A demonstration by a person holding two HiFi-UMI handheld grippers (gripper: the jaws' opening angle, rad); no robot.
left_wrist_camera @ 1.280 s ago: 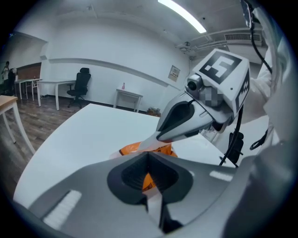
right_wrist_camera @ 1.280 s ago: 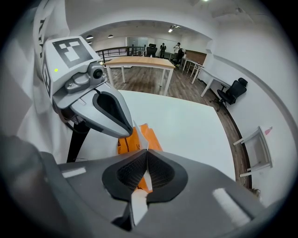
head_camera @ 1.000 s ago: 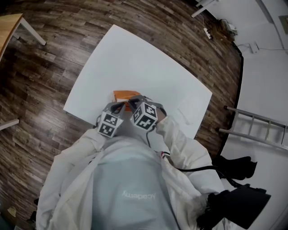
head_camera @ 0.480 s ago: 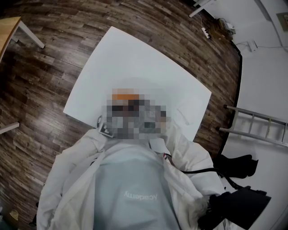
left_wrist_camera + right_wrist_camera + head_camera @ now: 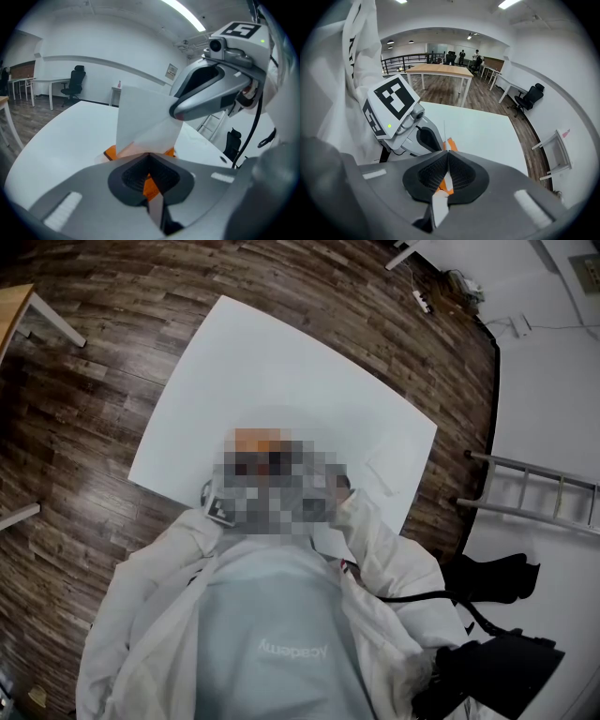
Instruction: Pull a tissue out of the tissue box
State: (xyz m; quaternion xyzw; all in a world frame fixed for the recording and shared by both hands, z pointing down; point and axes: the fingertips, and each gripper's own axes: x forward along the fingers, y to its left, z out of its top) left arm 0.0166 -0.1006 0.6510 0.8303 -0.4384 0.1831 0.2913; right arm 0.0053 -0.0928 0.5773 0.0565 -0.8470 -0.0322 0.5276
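Observation:
An orange tissue box (image 5: 258, 438) lies near the front edge of the white table (image 5: 281, 362); a mosaic patch covers both grippers in the head view. In the left gripper view a white tissue (image 5: 140, 117) stands up out of the box (image 5: 111, 152), its top corner pinched by my right gripper (image 5: 176, 114). My left gripper (image 5: 149, 154) is shut, its tips low over the box's near end. In the right gripper view my right gripper (image 5: 447, 153) is shut on the tissue, whose thin edge (image 5: 444, 131) runs down to the box (image 5: 451, 143) beside the left gripper's marker cube (image 5: 391, 110).
The person's white sleeves crowd the table's near edge. A metal ladder (image 5: 534, 498) lies on the floor at the right, with black bags (image 5: 492, 577) below it. A wooden table corner (image 5: 14, 301) shows at the far left.
A mosaic patch now hides both grippers in the head view. The orange box has kept its place on the table.

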